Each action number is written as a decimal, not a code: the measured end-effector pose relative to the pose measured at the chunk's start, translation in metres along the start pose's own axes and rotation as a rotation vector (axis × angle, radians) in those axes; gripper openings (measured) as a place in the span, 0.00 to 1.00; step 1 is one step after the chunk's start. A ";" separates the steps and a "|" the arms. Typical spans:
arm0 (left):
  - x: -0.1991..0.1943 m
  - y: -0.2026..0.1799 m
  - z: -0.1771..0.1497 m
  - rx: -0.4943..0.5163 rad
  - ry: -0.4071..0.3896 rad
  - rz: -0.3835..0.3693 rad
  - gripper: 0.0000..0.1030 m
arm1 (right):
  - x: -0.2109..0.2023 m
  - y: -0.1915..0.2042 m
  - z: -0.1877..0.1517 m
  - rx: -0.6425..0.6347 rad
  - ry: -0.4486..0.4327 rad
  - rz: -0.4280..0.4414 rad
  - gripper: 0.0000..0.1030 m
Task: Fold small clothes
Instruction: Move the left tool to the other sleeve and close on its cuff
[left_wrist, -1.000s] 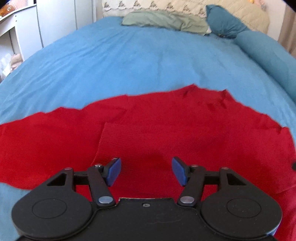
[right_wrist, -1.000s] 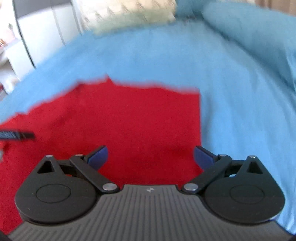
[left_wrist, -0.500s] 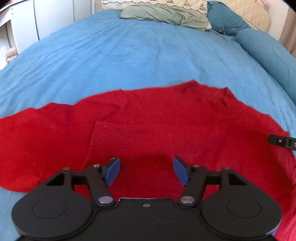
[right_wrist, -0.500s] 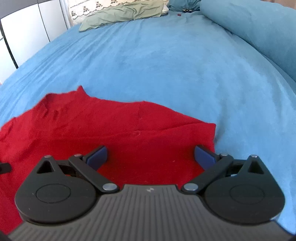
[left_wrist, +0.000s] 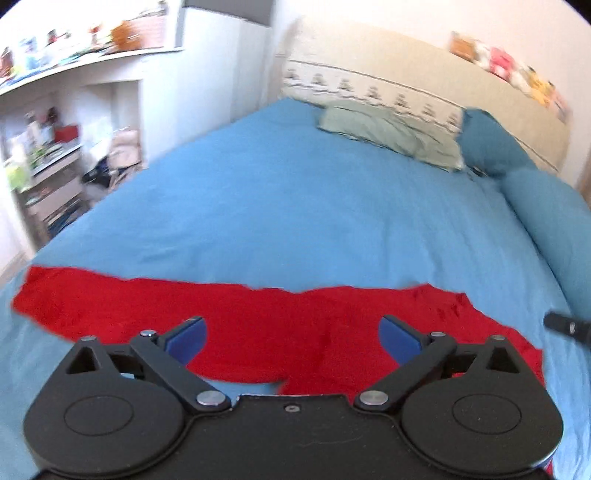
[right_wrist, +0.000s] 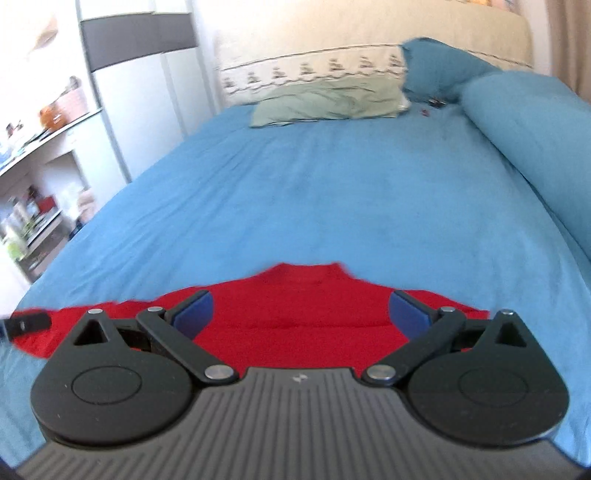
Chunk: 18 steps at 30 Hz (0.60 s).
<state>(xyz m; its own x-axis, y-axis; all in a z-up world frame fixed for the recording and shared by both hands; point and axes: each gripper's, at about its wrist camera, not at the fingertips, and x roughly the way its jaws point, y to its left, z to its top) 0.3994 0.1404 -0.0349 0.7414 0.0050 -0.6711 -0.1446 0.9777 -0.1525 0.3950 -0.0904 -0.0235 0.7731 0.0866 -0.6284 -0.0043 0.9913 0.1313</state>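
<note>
The red garment (left_wrist: 280, 325) lies spread flat on the blue bed cover (left_wrist: 295, 206), at the near edge of the bed. The left tool (left_wrist: 291, 338) hangs above it, its jaws having just swung wide apart with nothing between them. The right tool (right_wrist: 300, 314) hangs over the garment's right part, jaws also apart and empty. At the far end lie a green pillow (left_wrist: 391, 129) and the headboard (left_wrist: 406, 70); shelves (left_wrist: 55, 147) stand at left.

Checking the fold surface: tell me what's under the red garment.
The red garment lies spread on the blue bedcover, which shows all around its edges. Whatever sits directly beneath the cloth is covered and cannot be seen.
</note>
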 end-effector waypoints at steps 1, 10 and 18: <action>-0.004 0.014 0.002 -0.022 -0.001 0.016 0.99 | -0.004 0.015 0.000 -0.004 0.009 0.011 1.00; 0.006 0.168 0.006 -0.252 0.030 0.100 0.94 | 0.010 0.140 -0.035 0.052 0.119 0.037 1.00; 0.071 0.271 -0.018 -0.369 0.138 0.133 0.51 | 0.036 0.205 -0.068 0.114 0.152 -0.029 1.00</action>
<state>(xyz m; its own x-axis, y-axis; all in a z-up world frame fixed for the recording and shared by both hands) 0.4011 0.4019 -0.1372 0.6094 0.0731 -0.7895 -0.4768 0.8294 -0.2913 0.3789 0.1232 -0.0715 0.6669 0.0806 -0.7408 0.0952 0.9768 0.1920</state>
